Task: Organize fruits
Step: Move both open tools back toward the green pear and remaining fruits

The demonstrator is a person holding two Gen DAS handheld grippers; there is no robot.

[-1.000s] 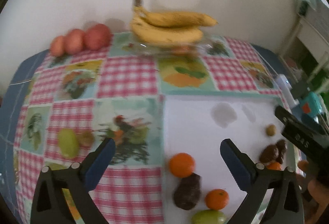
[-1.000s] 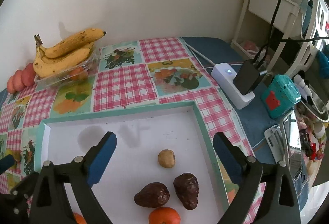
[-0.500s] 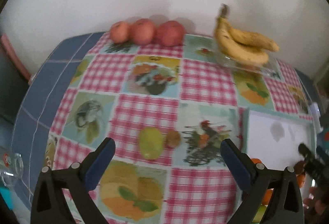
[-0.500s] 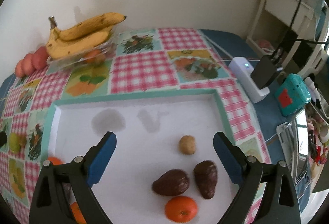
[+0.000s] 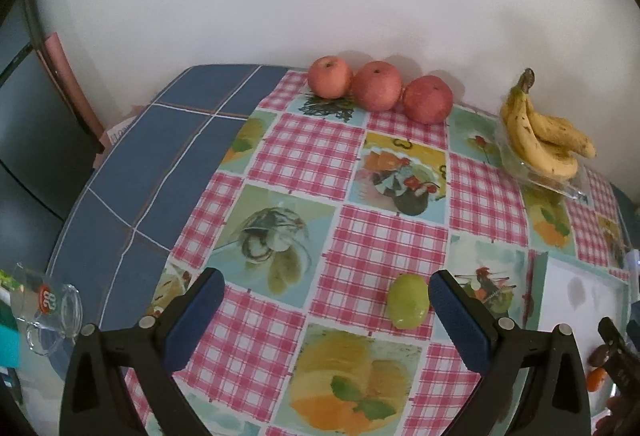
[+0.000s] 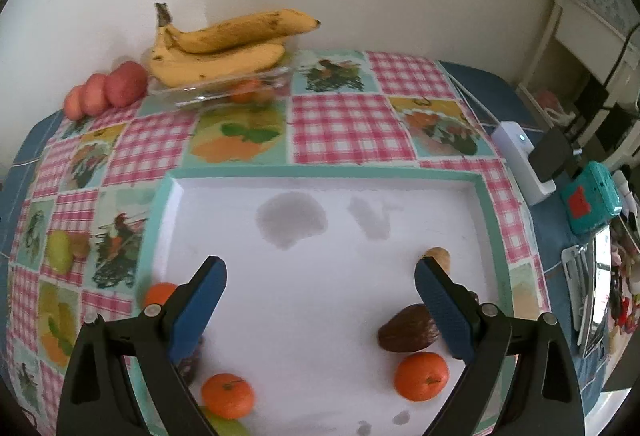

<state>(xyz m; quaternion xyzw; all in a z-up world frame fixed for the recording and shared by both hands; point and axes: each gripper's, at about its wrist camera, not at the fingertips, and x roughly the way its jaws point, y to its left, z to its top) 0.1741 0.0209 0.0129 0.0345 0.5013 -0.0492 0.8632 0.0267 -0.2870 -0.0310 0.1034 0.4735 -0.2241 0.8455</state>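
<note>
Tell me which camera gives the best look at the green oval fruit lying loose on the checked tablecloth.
The left wrist view. The green oval fruit lies near and sharp there, just inside the right finger of the open left gripper. The right wrist view shows the same fruit small at the far left edge, beside a little brown fruit.

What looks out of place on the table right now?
One yellow-green oval fruit lies alone on the checked tablecloth, outside the white teal-rimmed tray that holds the oranges. Grey damp-looking patches mark the tray's floor.
</note>
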